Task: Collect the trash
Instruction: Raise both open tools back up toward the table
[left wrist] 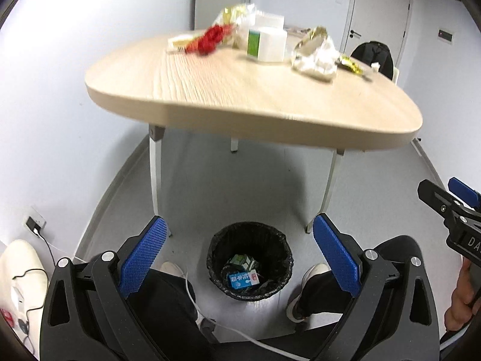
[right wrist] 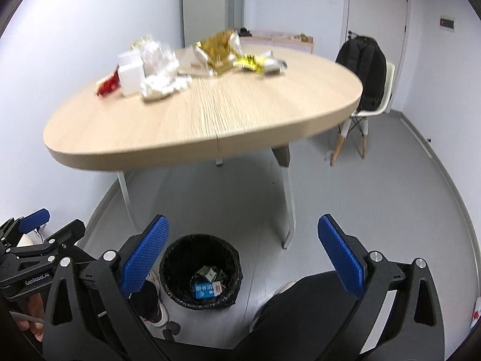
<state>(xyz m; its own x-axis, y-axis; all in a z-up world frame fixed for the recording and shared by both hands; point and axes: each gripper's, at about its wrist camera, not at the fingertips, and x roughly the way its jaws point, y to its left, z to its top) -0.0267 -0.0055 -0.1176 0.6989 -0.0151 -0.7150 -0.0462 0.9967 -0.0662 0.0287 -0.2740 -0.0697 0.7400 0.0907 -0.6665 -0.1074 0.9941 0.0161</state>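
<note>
Left wrist view: the left gripper (left wrist: 239, 258) is being held with fingers wide and empty above the bin (left wrist: 249, 260) on the floor. The trash, including a crumpled foil wrapper (left wrist: 315, 52), is lying ahead and higher, toward the desk's (left wrist: 240, 96) far edge.

Right wrist view: the right gripper (right wrist: 243, 257) is likewise being held wide and empty. The gold wrapper (right wrist: 219, 51) is judged nearer this side, at the far edge.

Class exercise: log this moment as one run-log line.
left gripper: open, empty | right gripper: open, empty | trash bin: on floor, cartons inside | wrappers: on table
</note>
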